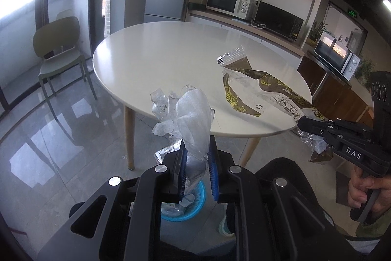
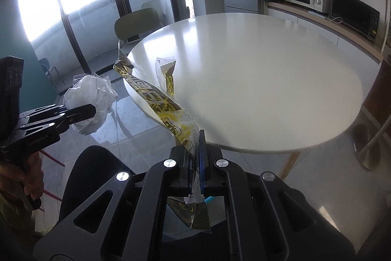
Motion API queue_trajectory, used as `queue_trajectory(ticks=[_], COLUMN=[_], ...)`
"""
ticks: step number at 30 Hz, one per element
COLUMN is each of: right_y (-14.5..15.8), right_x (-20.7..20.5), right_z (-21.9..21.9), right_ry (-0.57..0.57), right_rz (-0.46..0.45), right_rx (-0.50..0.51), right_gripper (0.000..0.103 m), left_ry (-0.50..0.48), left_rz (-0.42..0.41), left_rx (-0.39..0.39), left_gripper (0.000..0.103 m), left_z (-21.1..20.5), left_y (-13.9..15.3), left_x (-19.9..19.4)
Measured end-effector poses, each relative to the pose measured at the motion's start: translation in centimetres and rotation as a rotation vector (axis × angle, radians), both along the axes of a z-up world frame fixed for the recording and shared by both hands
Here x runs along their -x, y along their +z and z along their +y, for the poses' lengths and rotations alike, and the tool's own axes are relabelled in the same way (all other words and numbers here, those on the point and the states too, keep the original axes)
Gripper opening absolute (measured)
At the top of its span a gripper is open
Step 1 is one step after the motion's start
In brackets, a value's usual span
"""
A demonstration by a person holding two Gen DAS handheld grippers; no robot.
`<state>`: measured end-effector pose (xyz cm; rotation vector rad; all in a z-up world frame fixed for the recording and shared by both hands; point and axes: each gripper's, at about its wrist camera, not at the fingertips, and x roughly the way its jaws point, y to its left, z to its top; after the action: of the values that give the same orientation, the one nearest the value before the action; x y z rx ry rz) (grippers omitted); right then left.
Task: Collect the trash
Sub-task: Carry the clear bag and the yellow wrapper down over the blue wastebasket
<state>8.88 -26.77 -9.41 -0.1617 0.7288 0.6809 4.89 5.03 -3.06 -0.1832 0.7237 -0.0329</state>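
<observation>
Left wrist view: left tool clamping crumpled clear-white plastic; right tool pinching brown-yellow wrapper.

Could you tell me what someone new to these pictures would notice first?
Each gripper is clamped on trash. The left gripper holds a crumpled wad of clear plastic above a blue basket on the floor. The right gripper pinches a long brown-and-yellow printed wrapper that trails across the near edge of the round white table.
</observation>
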Motion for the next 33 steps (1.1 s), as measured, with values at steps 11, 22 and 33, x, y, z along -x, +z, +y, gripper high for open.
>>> queue_trajectory(ticks=[11, 22, 33], right_y=[-6.4, -13.0, -20.0], right_x=[2.5, 0.7, -3.6], right_z=[1.9, 3.5, 5.6], right_ry=[0.072, 0.072, 0.020], right_rz=[0.128, 0.238, 0.349], right_rx=[0.086, 0.161, 0.232], right_gripper=[0.003, 0.003, 0.003], left_ry=[0.061, 0.057, 0.116], left_rz=[0.144, 0.242, 0.351], left_rx=[0.073, 0.098, 0.149], left_gripper=[0.015, 0.015, 0.015], left_z=[1.5, 1.8, 3.0], left_y=[-6.6, -11.1, -16.4], left_x=[1.6, 1.0, -1.7])
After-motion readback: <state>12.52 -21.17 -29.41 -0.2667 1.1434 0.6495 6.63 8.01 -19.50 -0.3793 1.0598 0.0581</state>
